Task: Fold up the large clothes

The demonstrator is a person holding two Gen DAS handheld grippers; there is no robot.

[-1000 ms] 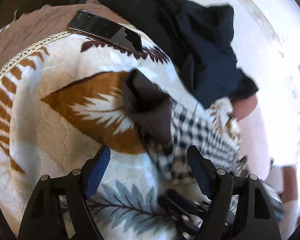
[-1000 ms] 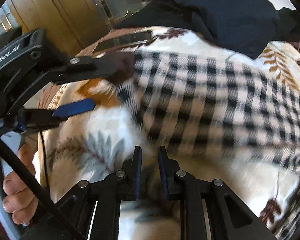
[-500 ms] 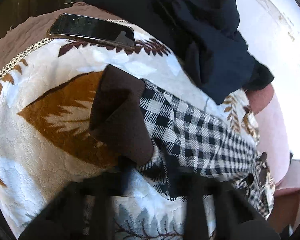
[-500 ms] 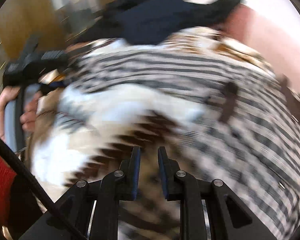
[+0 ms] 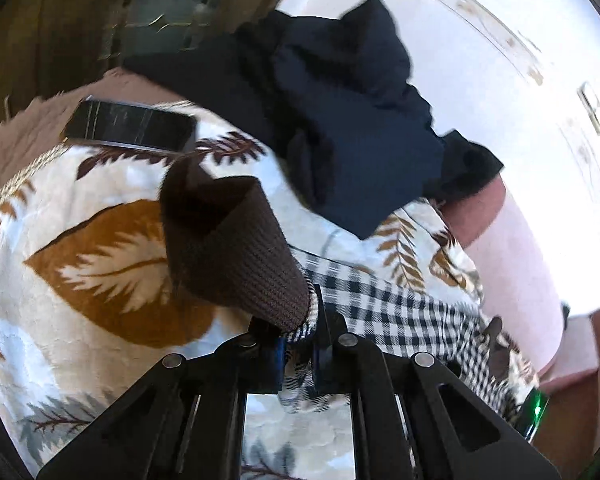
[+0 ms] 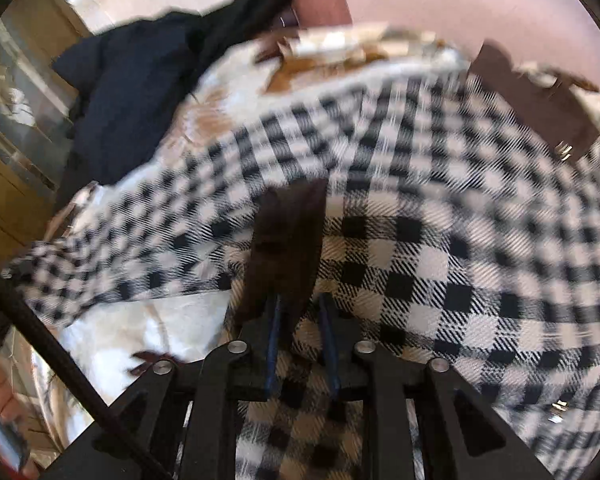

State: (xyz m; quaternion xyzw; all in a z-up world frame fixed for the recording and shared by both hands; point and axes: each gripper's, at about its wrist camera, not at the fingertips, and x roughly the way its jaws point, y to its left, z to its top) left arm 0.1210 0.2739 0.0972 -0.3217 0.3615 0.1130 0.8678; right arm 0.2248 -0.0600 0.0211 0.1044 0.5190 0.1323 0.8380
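A black-and-white checked jacket (image 5: 396,312) with brown knit cuffs lies on a leaf-patterned blanket (image 5: 100,280). My left gripper (image 5: 298,344) is shut on the sleeve end, just behind the brown cuff (image 5: 236,256), which stands up in front of the fingers. In the right wrist view the jacket (image 6: 440,240) fills the frame, blurred. My right gripper (image 6: 300,320) is shut on the checked cloth beside a brown strip (image 6: 288,236) of trim.
A pile of dark navy clothes (image 5: 340,120) lies at the far side of the blanket, also in the right wrist view (image 6: 132,92). A black phone (image 5: 132,126) lies at the blanket's far left edge. A pink cushion (image 5: 516,276) is at the right.
My left gripper was open above the cuff and has closed on the sleeve end. My right gripper has swung to the right over the jacket and now grips the checked cloth.
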